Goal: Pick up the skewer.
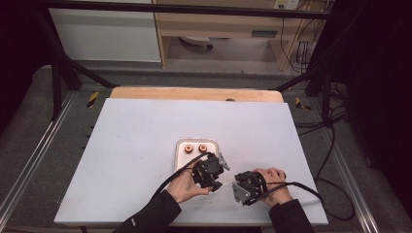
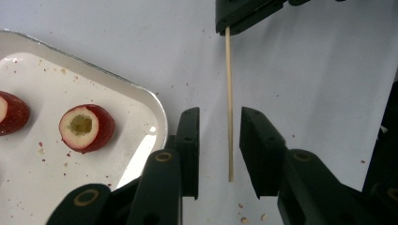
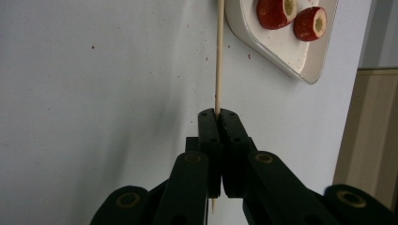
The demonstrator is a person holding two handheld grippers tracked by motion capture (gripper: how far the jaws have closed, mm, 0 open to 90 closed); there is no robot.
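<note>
Wooden and thin, a skewer (image 3: 218,56) runs up the middle of the right gripper view, its lower end clenched between the two black jaws of the right gripper (image 3: 218,115), which are pressed together on it at the centre of the frame. In the left gripper view the same skewer (image 2: 229,103) stands between the parted jaws of the left gripper (image 2: 219,123) with a gap on each side, so that gripper is released and touches nothing; the skewer's far end disappears into the right gripper at the top centre of the frame. At the left of that view a white tray (image 2: 155,105) holds two red fruit pieces (image 2: 87,128) with pale cut faces. From the high view, both grippers sit low and centre on the white table (image 1: 126,145), the left gripper (image 1: 210,171) at the tray's near edge, the right gripper (image 1: 245,187) just beside it, each held by a hand in a dark sleeve.
</note>
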